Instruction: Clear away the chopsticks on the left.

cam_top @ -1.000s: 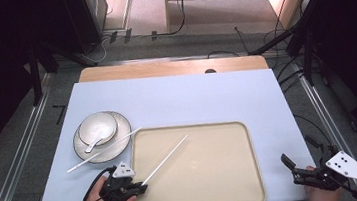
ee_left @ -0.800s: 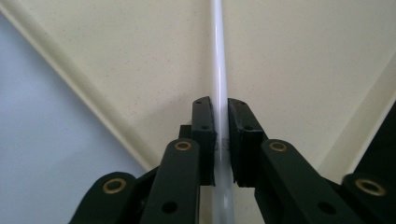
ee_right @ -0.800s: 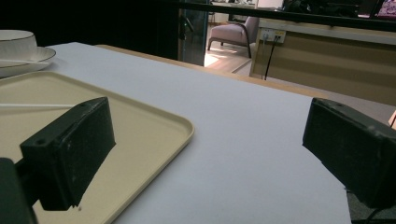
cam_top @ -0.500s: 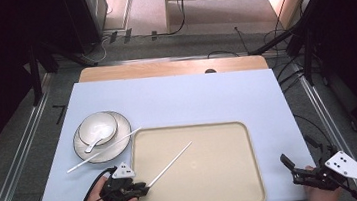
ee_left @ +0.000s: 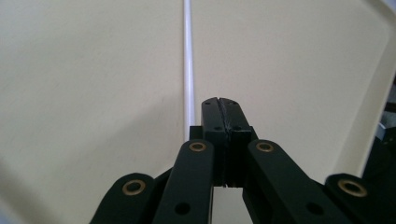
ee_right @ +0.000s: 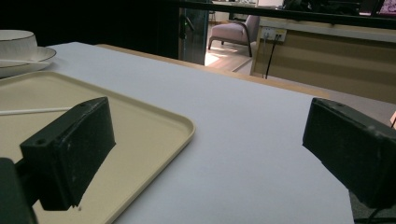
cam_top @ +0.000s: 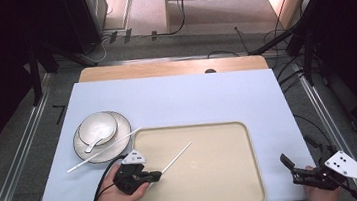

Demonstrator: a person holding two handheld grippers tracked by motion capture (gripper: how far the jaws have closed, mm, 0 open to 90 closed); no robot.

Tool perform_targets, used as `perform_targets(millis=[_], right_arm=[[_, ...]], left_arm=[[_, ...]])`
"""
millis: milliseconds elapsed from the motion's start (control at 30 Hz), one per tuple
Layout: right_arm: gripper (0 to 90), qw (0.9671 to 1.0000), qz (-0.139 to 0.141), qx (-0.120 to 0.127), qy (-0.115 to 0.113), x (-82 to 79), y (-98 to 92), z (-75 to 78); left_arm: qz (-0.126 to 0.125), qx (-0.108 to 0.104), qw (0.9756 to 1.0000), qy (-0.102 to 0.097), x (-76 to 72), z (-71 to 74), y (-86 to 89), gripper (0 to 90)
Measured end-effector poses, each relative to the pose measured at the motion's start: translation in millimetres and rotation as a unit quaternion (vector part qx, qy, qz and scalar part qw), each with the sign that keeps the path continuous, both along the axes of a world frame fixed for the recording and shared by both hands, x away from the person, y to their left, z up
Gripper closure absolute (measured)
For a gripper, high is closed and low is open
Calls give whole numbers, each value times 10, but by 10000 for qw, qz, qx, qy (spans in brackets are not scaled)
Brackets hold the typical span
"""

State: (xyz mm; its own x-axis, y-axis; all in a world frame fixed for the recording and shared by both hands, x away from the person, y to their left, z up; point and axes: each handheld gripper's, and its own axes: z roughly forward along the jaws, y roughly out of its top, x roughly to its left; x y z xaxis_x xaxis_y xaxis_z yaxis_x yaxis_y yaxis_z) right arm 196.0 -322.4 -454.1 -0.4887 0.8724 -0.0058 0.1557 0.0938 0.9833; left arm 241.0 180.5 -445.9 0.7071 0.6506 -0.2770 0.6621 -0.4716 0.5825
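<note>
**One chopstick over the tray, its mate on the plate rim**

The work in hand looks like moving a pair of thin white chopsticks onto the wide beige plastic tray (cam_top: 214,177) at the near middle of the pale blue surface (cam_top: 191,99). It seems about half done. One white chopstick (cam_top: 176,158) slants over the tray's left part, its far tip toward the tray's middle. The second white chopstick (cam_top: 104,150) lies across the near rim of the white gold-edged plate (cam_top: 84,150) to the left of the tray, so it is left to fetch. A white bowl with a white spoon (cam_top: 97,129) sits on that plate.

The left tongs (cam_top: 153,175) sit at the tray's near left edge. Their jaws have just been closing and now meet, clamped on the near end of the first chopstick, which runs up beside the tips in the left gripper view (ee_left: 187,70). It has not been let go.

The right tongs (cam_top: 294,168) wait at the near right corner, jaws wide apart, holding nothing.
</note>
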Motion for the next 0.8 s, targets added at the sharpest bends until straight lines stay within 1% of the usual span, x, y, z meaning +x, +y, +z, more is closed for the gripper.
perform_targets(millis=[67,167,300,400,433,467,567,633,700,733,800], right_arm=[[24,10000,-7,-8,-11,2,-2,-2],[24,10000,-6,-6,-11,1,0,-3],[24,10000,4,-5,12,3,0,-7],[24,10000,20,-19,23,6,5,-8],[24,10000,22,-20,26,8,7,-9],[25,10000,31,-34,24,10,8,-9],[25,10000,42,-34,25,8,11,-8],[24,10000,31,-31,30,6,6,-7],[25,10000,22,-23,24,8,-3,-9],[24,10000,25,-9,39,5,-6,-10],[24,10000,23,-15,40,6,-7,-10]], left_arm=[[-52,26,10000,23,61,-48,-80,900],[-63,66,9999,46,138,-110,-179,900],[41,93,9999,39,220,-118,-259,900],[126,31,9999,73,294,-126,-293,900],[156,52,9998,64,321,-125,-298,900],[218,32,9997,64,348,-127,-300,900],[550,34,9985,24,420,-125,-264,900],[738,19,9973,56,454,-123,-206,900],[920,-87,9957,107,476,-131,-138,900],[982,-109,9951,98,481,-133,-105,900],[1121,-86,9936,74,481,-126,-43,900]])
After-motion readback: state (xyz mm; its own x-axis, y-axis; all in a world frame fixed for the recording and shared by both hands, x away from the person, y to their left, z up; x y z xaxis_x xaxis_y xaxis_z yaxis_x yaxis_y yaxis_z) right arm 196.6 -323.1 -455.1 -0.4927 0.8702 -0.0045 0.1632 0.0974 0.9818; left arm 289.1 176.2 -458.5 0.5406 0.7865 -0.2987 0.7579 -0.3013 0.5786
